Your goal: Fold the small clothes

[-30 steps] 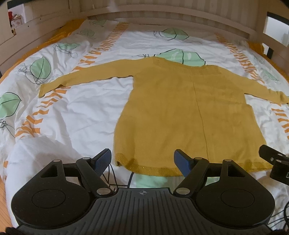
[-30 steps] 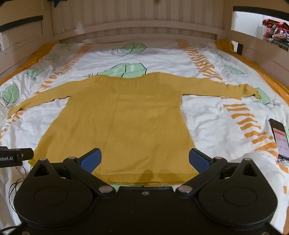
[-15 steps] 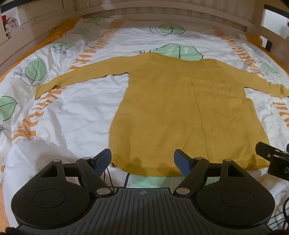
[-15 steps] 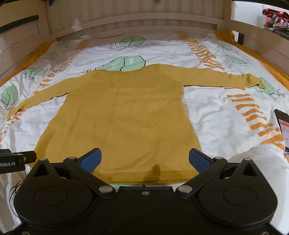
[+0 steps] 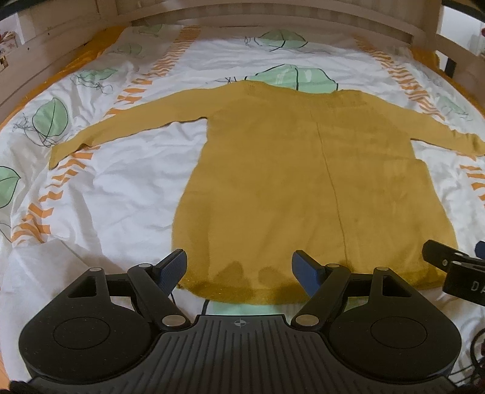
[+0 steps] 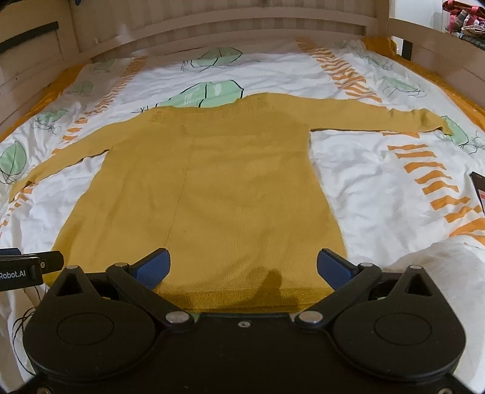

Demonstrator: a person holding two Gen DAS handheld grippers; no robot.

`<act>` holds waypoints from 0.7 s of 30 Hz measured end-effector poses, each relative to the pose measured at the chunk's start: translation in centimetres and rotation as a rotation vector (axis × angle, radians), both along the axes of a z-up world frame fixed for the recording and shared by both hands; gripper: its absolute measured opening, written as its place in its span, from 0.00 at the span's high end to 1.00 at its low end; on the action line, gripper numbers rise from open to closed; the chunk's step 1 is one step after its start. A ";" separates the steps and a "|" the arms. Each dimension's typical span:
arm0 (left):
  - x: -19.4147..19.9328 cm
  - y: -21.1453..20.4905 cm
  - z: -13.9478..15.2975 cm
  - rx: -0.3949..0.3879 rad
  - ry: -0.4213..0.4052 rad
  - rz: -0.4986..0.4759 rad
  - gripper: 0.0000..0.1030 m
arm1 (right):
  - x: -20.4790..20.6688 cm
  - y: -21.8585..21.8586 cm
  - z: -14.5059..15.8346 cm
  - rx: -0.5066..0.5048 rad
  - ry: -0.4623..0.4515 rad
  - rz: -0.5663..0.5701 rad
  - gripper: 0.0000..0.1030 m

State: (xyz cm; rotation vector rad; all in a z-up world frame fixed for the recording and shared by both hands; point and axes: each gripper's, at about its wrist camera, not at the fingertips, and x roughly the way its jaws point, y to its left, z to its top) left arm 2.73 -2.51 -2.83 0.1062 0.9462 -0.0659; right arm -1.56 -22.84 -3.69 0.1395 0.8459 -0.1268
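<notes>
A mustard-yellow knitted sweater [image 5: 291,181] lies flat on the bed with both sleeves spread out sideways and its hem nearest me; it also shows in the right wrist view [image 6: 218,188]. My left gripper [image 5: 239,266] is open and empty, its blue pads just above the left part of the hem. My right gripper [image 6: 242,266] is open and empty over the right part of the hem. Each gripper's side shows at the edge of the other's view.
The bed has a white cover [image 5: 127,188] with green leaves and orange stripes, ringed by a wooden frame [image 6: 218,21]. A phone [image 6: 479,191] lies at the bed's right edge. Black cables [image 6: 21,321] trail by the near left.
Both grippers have moved forward and lower toward the sweater's hem. The sweater has not moved. Both jaws stay open.
</notes>
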 end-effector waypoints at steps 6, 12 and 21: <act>0.7 0.4 -0.1 -0.014 0.019 0.015 0.27 | 0.9 -0.2 -0.8 0.071 0.062 0.012 0.01; 2.5 0.7 -0.2 -0.030 0.031 0.026 0.27 | 3.0 -0.8 -1.7 0.112 0.185 0.013 0.01; 7.7 0.4 -0.1 -0.024 -0.005 0.026 0.27 | 6.7 -4.5 -0.6 0.224 0.087 -0.002 0.01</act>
